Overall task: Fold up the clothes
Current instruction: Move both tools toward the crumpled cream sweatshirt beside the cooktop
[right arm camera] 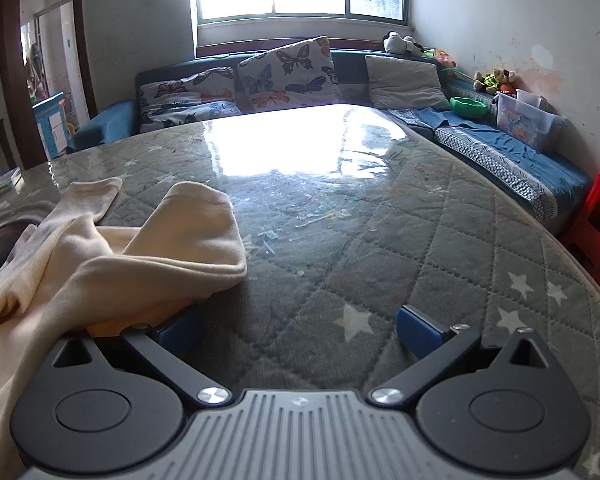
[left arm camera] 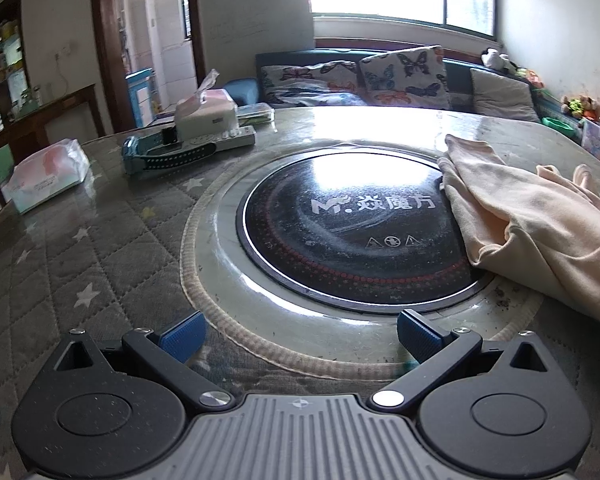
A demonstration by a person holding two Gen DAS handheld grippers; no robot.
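A cream garment (left arm camera: 532, 224) lies crumpled on the counter (left arm camera: 112, 248), toward its right side as the left wrist view has it; one edge overlaps the round black cooktop (left arm camera: 352, 232) set into the middle of the counter; in the right wrist view the same cloth (right arm camera: 112, 256) is heaped at the left, a rounded fold raised toward the far edge, and its near part drapes against the left finger of the right claw (right arm camera: 298, 330). That claw is spread wide with only quilted, star-printed cover between its blue pads (right arm camera: 418, 330); the left claw (left arm camera: 298, 334) is likewise spread wide and holds nothing, poised above the cooktop's near rim. Toward the counter's far left corner sit a tissue box (left arm camera: 206, 114), a remote control (left arm camera: 220, 142) and a blue watch (left arm camera: 168, 154); a tissue pack (left arm camera: 48, 178) lies by the left edge; a sofa with butterfly cushions (right arm camera: 288, 74) stands beyond the far edge.
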